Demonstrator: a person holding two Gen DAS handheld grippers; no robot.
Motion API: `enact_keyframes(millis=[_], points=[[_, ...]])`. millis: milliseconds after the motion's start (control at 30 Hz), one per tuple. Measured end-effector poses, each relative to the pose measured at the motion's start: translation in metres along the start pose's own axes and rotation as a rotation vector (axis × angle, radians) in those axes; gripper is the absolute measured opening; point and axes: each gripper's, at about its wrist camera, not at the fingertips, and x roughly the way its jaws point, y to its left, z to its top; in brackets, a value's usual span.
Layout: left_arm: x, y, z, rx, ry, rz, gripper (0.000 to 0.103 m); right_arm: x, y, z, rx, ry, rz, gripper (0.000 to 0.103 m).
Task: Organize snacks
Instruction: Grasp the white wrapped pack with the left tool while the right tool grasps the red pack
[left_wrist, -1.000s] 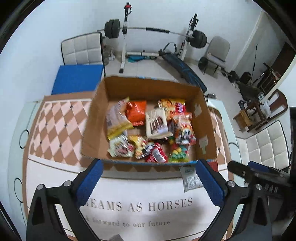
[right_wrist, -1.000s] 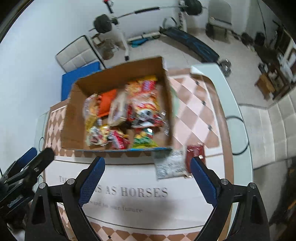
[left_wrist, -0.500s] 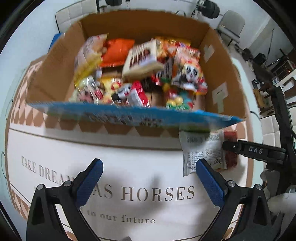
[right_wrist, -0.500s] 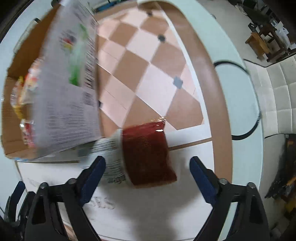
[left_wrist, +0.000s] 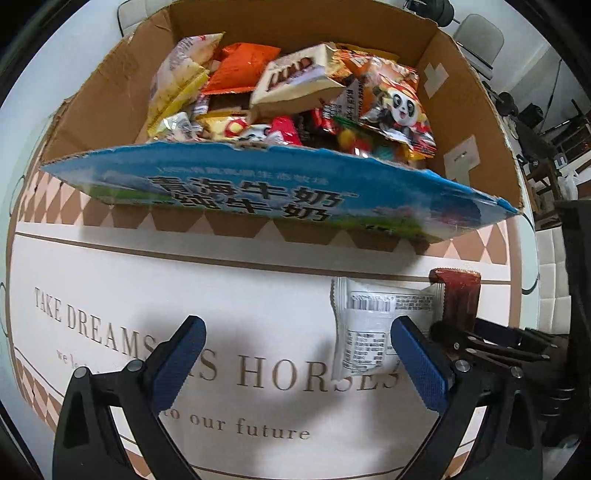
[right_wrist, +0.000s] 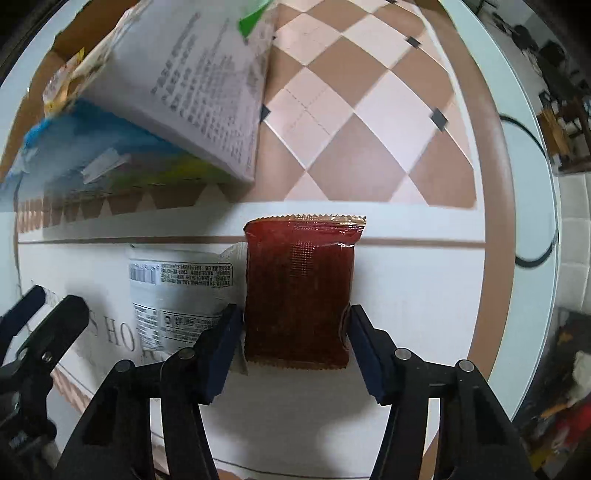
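Framing the bottom of the right wrist view, the right gripper (right_wrist: 291, 341) points steeply down with its ribbed blue pads on black linkages closing around a flat, dark red snack packet (right_wrist: 299, 291); the left pad lies right at the packet's edge, the right pad just beside the other edge, and a firm press cannot be told. That packet is rectangular, glossy, with a fine dimpled weave showing through the film and a serrated gold-tinted seal along its far end; it lies flat on the table (right_wrist: 424, 295), a smooth white surface with a brown band and printed serif lettering. Touching its left edge, at the lower left of the frame, lies a crinkled white packet (right_wrist: 177, 291) with a barcode and small black print. In the left wrist view the left gripper (left_wrist: 295, 362) hangs spread wide over the lettering with nothing between its pads, the white packet (left_wrist: 364, 328) just inside its right pad. Farther back, across the middle of that frame, stands an open cardboard box (left_wrist: 295, 192), corrugated brown inside with a ragged top edge and a glossy blue printed front. It is heaped with shiny foil snack bags (left_wrist: 295, 92) in orange, yellow and red.
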Motion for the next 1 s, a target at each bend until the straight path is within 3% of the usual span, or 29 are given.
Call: enact_keyframes(millis=[100, 300, 533, 800, 900, 1000], points=[[0.004, -0.007, -0.003, 0.006, 0.018, -0.02, 0.103, -0.001, -0.014, -0.001, 0.048, 0.022, 0.044, 0.062], [0.015, -0.018, -0.01, 0.018, 0.042, -0.012, 0.103, 0.006, -0.017, -0.001, 0.01, 0.011, -0.001, 0.068], [0.026, -0.029, -0.02, 0.0, 0.085, -0.048, 0.103, -0.007, -0.058, -0.017, 0.162, 0.015, 0.123, 0.071], [0.055, -0.072, -0.023, 0.048, 0.152, -0.062, 0.103, -0.027, -0.114, -0.017, 0.235, -0.025, 0.051, 0.072], [0.073, -0.082, -0.029, 0.084, 0.18, -0.008, 0.103, -0.037, -0.118, -0.026, 0.245, -0.033, 0.028, 0.072], [0.076, -0.075, -0.037, 0.079, 0.175, -0.012, 0.103, -0.04, -0.119, -0.023, 0.231, -0.033, 0.024, 0.072]])
